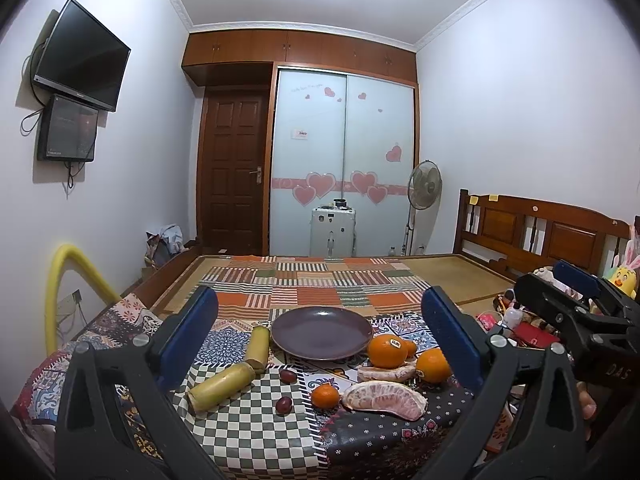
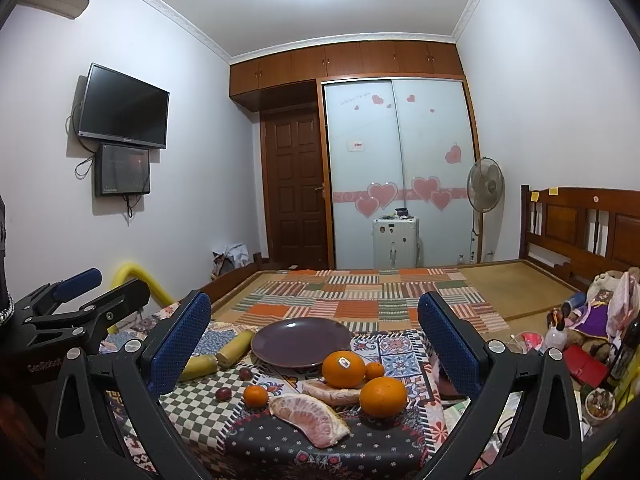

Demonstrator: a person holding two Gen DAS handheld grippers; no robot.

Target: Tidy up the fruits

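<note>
Fruits wait in front of the empty plate, both grippers open

The left gripper [image 1: 320, 340] and the right gripper [image 2: 314, 342] have fingers wide apart, holding nothing. The pomelo segment [image 2: 310, 418] lies near on the bed, long axis left-right, nearer the right one; the plate [image 2: 302, 342] is behind.

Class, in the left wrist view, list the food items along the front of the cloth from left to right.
Near sugarcane piece → front grape → small mandarin → peeled pomelo wedge.
</note>
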